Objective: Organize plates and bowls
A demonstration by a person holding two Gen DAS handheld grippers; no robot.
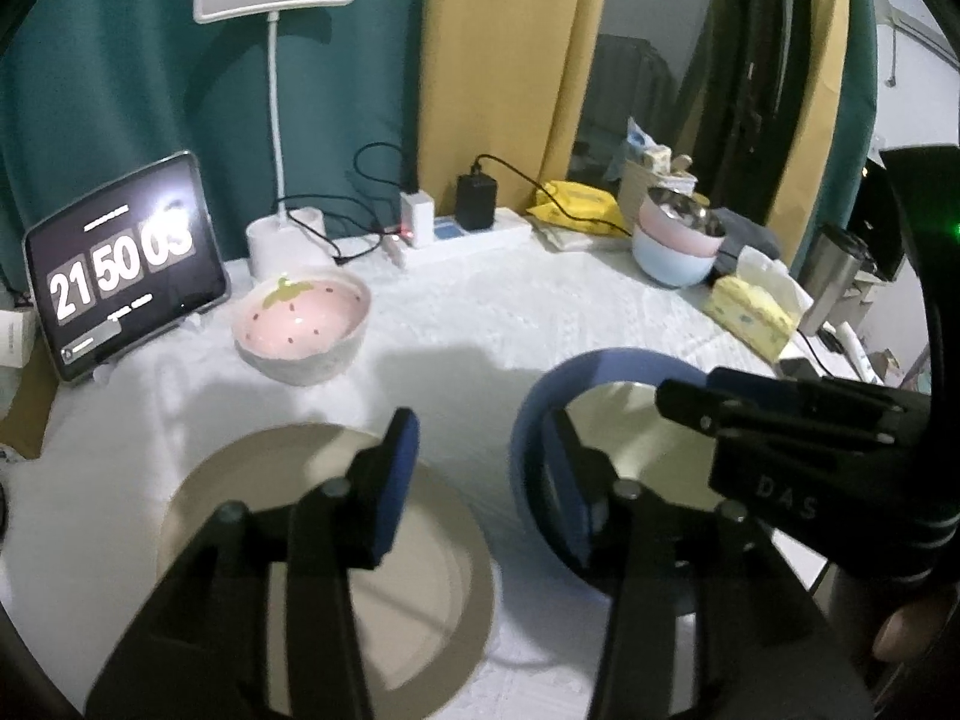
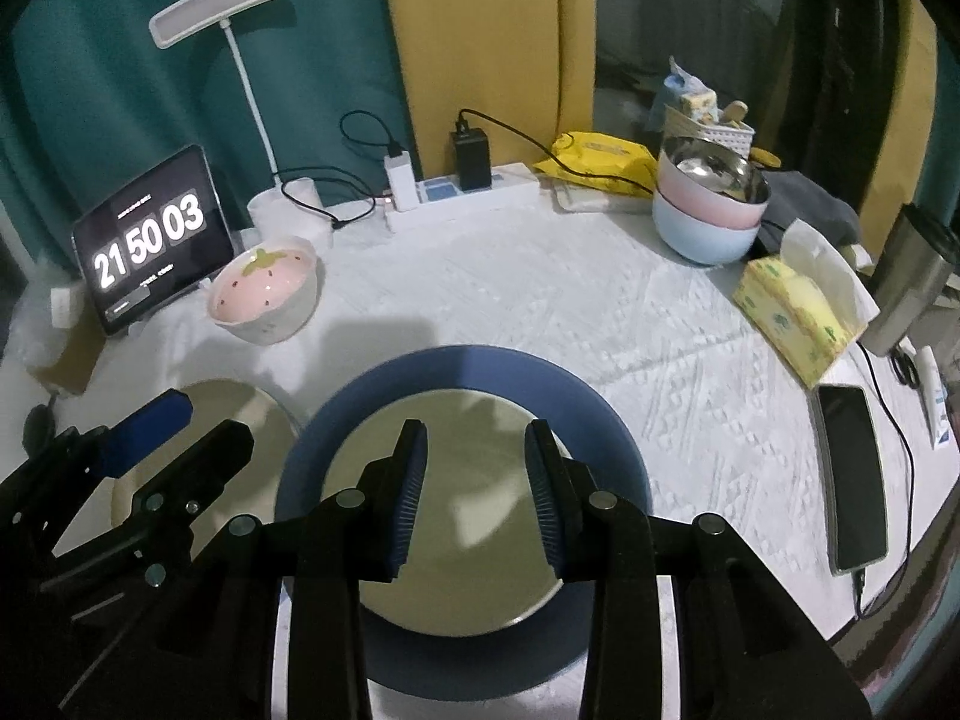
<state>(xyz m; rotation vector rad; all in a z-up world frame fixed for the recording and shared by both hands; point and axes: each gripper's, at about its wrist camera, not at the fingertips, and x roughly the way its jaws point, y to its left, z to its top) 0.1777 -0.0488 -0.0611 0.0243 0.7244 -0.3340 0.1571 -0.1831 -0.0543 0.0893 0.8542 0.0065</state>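
The blue-rimmed plate (image 2: 462, 372) and tan-rimmed plate (image 1: 456, 588) lie flat, side by side on the near surface (image 2: 540, 300), ready for stacking. Each gripper hovers above one, right gripper (image 2: 477, 498) and left gripper (image 1: 480, 492), jaws apart, empty. Bowls wait behind.

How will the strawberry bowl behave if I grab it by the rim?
The strawberry bowl looks like glazed ceramic, so probably stiff, fairly heavy and slippery against the pads. It sits slightly tilted on the soft white cloth, so a one-sided rim grip may tip it. Likely chips if knocked against the tablet beside it.
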